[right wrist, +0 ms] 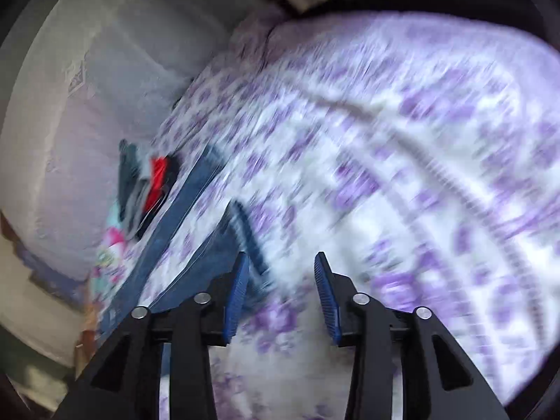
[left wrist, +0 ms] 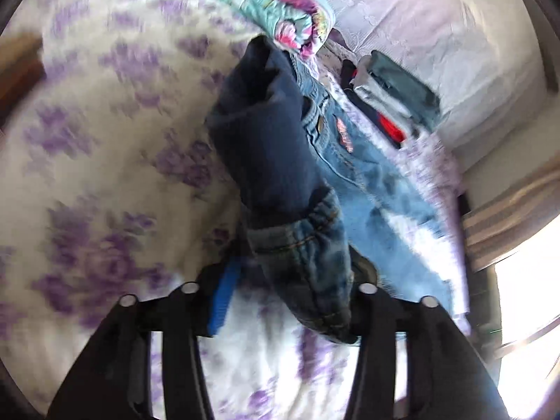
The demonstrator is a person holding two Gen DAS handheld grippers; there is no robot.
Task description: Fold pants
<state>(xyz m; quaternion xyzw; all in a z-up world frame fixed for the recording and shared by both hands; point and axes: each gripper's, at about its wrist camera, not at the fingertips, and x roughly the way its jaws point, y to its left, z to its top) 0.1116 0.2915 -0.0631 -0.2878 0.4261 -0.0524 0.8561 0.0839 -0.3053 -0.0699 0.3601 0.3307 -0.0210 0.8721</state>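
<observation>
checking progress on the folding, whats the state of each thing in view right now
jeans: unfolded, spread on the bedspread, one cuffed end bunched between the left gripper's fingers
dark garment: crumpled on top of the jeans
folded clothes stack: folded, lying near the pillow
floral blanket: rolled up
bedspread: spread, slightly wrinkled
left gripper: part open, denim between its fingers
right gripper: open, nothing in it

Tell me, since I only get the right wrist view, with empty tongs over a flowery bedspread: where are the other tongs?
Observer: The left tongs are over the bed, with a bunched end of the jeans between them.
Operator: Squeezing it?
Observer: Apparently not; bedspread shows between the blue pad and the denim.
Operator: Anything on the jeans?
Observer: Dark navy cloth lies along them.
</observation>
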